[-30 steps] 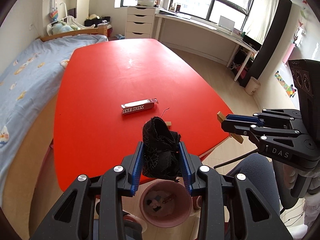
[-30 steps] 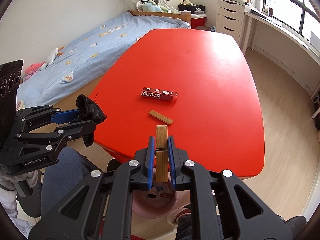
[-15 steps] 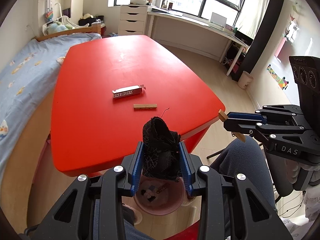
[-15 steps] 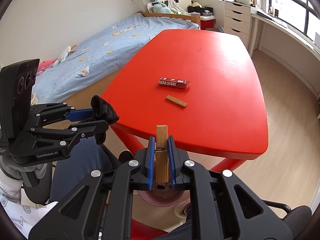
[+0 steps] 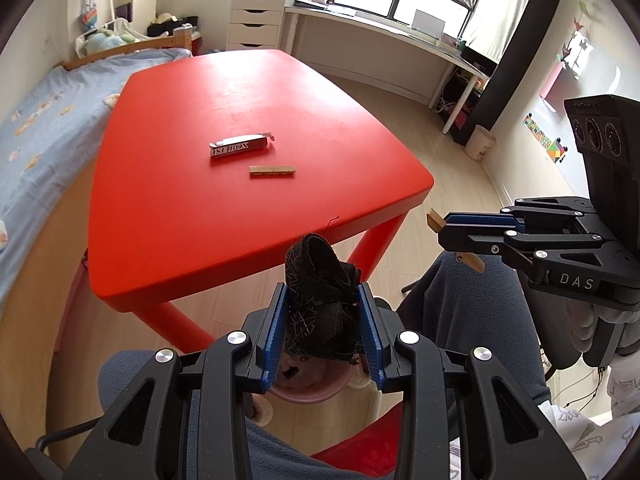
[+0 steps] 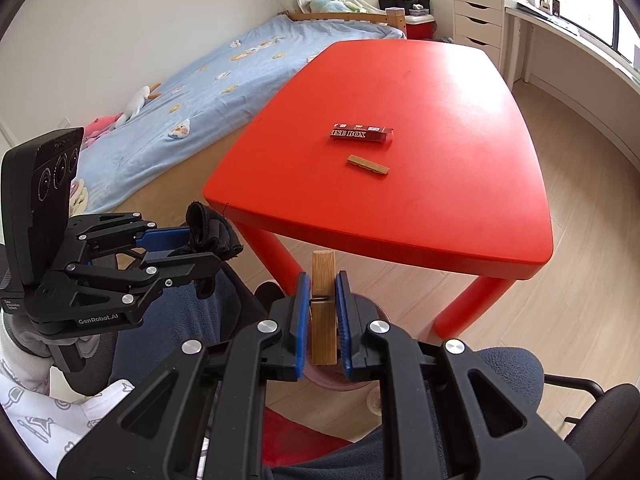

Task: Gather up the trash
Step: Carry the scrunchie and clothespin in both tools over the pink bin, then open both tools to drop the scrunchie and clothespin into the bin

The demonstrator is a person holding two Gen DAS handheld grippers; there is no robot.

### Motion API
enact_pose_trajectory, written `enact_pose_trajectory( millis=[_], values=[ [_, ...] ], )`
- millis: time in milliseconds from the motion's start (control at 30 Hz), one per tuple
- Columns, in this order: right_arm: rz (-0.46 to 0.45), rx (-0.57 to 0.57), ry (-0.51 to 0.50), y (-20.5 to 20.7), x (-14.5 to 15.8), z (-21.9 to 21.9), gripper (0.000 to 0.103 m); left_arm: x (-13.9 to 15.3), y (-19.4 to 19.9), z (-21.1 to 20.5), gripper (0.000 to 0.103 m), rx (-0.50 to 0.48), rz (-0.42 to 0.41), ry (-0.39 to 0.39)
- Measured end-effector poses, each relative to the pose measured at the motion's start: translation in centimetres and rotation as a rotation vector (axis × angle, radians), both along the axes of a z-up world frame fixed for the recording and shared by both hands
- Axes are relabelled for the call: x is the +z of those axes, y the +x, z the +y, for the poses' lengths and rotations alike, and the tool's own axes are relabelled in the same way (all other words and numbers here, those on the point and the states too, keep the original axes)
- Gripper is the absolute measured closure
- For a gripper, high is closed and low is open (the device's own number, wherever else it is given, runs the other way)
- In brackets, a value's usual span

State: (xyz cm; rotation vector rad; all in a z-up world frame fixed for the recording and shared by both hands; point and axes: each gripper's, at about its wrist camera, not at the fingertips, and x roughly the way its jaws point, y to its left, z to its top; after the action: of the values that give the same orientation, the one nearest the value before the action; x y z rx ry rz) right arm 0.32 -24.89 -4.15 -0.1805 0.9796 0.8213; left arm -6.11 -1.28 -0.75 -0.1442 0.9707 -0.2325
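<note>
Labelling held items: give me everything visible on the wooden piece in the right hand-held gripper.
The wooden clothespin half is a flat, pale bamboo-like strip with a thin dark wire across its middle. It stands upright, clamped between the blue pads of the right hand-held gripper, its top end above them. Held in the air off the red table, over a pink bin.

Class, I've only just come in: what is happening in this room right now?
A seated person is clearing rubbish with a gripper in each hand. The left gripper is clamped on a wad of black cloth; the right gripper is clamped on a wooden clothespin. Both hang off the red table, above a pink bin on the floor. A small box and a wooden strip still lie on the table.
</note>
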Motion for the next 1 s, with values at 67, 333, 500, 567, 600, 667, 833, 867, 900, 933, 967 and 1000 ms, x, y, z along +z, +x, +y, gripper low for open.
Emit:
enact_pose_trajectory(
  millis=[67,333,500,567,600,667,833,867,900,933,967,1000],
  values=[
    [0.005,0.005,0.004,0.1,-0.1,0.1,0.09,-0.1,-0.1,-0.1,0.069,-0.003,0.003,-0.002],
    [0.021,0.013,0.017,0.2,-0.2,0.2,0.09,-0.2,-0.2,-0.4,0.069,-0.014,0.004,-0.01],
    [0.03,0.019,0.012,0.2,-0.5,0.3,0.089,-0.3,0.0,-0.3,0.067,-0.013,0.01,-0.014],
    [0.028,0.016,0.014,0.4,-0.5,0.2,0.089,-0.3,0.0,-0.2,0.065,-0.012,0.01,-0.019],
    [0.029,0.013,0.015,0.5,-0.5,0.2,0.085,-0.3,0.0,-0.1,0.057,-0.009,0.01,-0.022],
    [0.018,-0.003,0.006,0.7,-0.6,0.0,0.055,-0.3,0.0,0.3,0.025,0.014,0.002,-0.025],
    [0.011,-0.033,0.016,1.1,-0.7,-0.6,0.009,-0.3,0.1,1.2,0.009,0.067,-0.003,-0.013],
    [0.012,-0.032,0.013,1.2,-0.8,-0.6,0.008,-0.3,0.1,1.4,0.008,0.075,-0.002,-0.014],
    [0.014,-0.034,0.005,1.2,-0.9,-0.6,0.005,-0.4,0.1,1.5,0.008,0.082,0.0,-0.011],
    [0.012,-0.037,-0.001,1.3,-1.0,-0.6,0.005,-0.4,0.2,1.6,0.008,0.085,0.003,-0.008],
    [0.012,-0.037,-0.001,1.3,-1.1,-0.6,0.005,-0.4,0.2,1.6,0.008,0.087,0.006,-0.005],
    [0.014,-0.036,-0.001,1.3,-1.1,-0.6,0.005,-0.5,0.2,1.6,0.008,0.088,0.008,-0.003]
  ],
)
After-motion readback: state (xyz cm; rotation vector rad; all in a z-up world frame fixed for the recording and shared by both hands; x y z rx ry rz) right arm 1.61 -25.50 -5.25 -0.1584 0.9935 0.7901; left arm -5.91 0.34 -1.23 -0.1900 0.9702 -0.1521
